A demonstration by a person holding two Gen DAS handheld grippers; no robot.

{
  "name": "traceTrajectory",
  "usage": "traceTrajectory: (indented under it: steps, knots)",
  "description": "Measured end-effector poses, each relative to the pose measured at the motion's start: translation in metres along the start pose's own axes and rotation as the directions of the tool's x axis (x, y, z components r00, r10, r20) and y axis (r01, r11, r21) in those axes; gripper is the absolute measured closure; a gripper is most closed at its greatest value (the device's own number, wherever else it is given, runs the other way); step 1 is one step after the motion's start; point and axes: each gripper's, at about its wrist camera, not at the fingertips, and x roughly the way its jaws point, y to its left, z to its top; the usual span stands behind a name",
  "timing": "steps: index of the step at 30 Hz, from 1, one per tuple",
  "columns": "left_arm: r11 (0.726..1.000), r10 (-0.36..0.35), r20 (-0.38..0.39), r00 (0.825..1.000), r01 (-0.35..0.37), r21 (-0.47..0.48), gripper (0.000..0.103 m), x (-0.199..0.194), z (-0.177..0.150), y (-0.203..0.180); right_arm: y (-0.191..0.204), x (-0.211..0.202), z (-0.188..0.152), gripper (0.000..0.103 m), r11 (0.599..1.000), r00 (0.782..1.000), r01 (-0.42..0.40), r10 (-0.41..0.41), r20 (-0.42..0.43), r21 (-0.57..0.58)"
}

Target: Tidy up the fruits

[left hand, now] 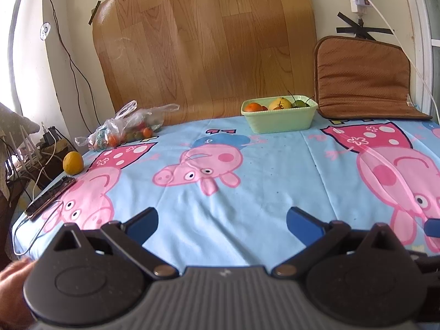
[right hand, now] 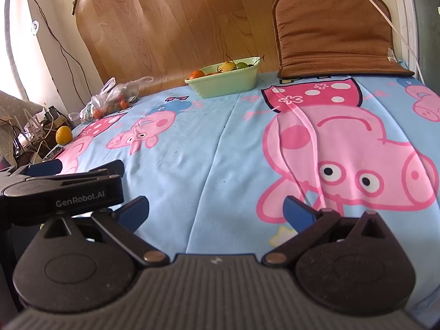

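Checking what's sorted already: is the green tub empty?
No. The green tub already holds an orange, a yellow fruit and green ones.

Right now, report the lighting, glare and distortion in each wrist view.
Left wrist view: daylight from the left blows out the wall, the wood-grain sheet bows from fisheye, and the green tub is evenly lit. Right wrist view: the same left-side glare, the tablecloth bulges, and the corners vignette dark.

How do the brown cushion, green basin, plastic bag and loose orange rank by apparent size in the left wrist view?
1. brown cushion
2. green basin and plastic bag: similar spread, not ranked
3. loose orange, though it sits nearer the camera
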Motion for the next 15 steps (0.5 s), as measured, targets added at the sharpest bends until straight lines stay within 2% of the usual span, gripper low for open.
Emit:
traceTrajectory:
  steps: [15]
  knots:
    - [1.0, -0.024, -0.03, 0.999, 0.024, -0.007, 0.0, 0.0041, -0.0015, -0.0003, -0.0028, -0.0026, 0.0003, 0.0, 1.0, 1.0, 0.009, -0.009, 0.007, 0.01]
